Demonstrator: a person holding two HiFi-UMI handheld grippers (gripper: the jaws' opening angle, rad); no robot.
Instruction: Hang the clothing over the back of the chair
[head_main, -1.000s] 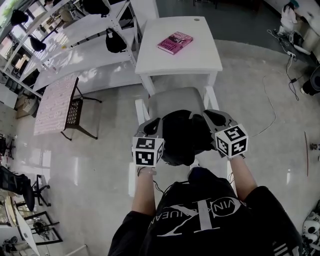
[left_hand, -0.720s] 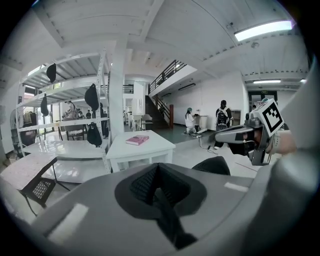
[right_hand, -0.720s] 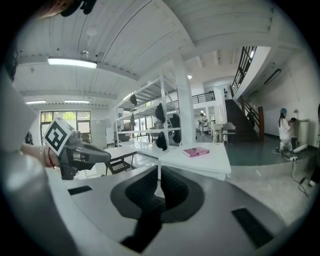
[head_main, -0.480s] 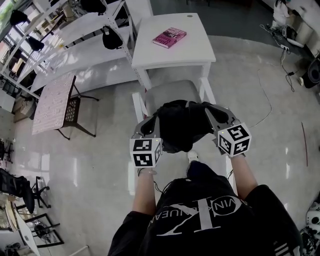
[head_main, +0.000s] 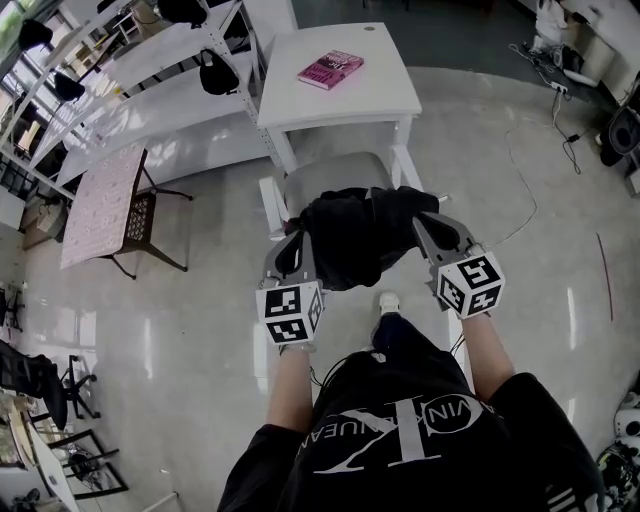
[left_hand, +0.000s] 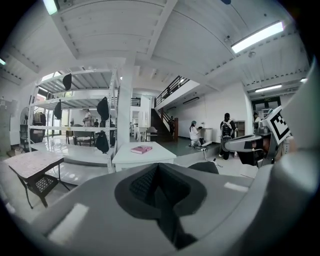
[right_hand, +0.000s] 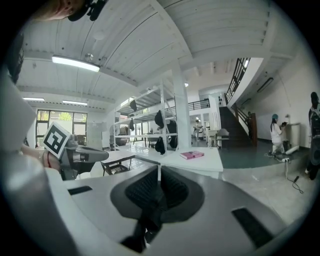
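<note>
A black garment hangs bunched between my two grippers, above the white chair with a grey seat. My left gripper is shut on the garment's left edge. My right gripper is shut on its right edge. In the left gripper view the jaws are closed with a strip of black fabric pinched between them. The right gripper view shows the same, closed jaws with black cloth trailing down. The garment hides the chair's back.
A white table with a pink book stands just beyond the chair. A dark side table with a patterned top is at the left, white shelves behind it. Cables lie on the floor at the right.
Both grippers have carried the garment forward, away from the person and over the chair towards the white table. The jaws stayed shut on it.
</note>
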